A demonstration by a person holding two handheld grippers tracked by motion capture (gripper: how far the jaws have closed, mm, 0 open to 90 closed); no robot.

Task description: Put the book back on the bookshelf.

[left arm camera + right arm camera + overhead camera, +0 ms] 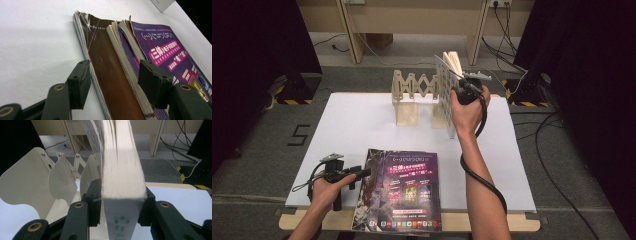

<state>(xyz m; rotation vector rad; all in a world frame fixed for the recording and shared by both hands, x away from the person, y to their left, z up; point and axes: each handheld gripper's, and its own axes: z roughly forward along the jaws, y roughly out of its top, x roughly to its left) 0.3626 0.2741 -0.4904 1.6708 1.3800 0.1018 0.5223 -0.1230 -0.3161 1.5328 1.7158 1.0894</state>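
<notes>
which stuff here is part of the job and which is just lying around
In the job:
- white book, clamped in the right gripper
- wooden rack
- stacked magazines, between the open jaws of the left gripper

Lying about:
- cables on the floor
- table legs behind

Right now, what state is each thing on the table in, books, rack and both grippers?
White book: held upright, clamped by the right gripper, at the rack's right end.
Wooden rack: standing, expanded, dividers empty.
Stack of books: lying flat at the table's near edge, purple cover up.
Right gripper: shut on the white book.
Left gripper: open, jaws astride the stack's spine edge, not pressing.
</notes>
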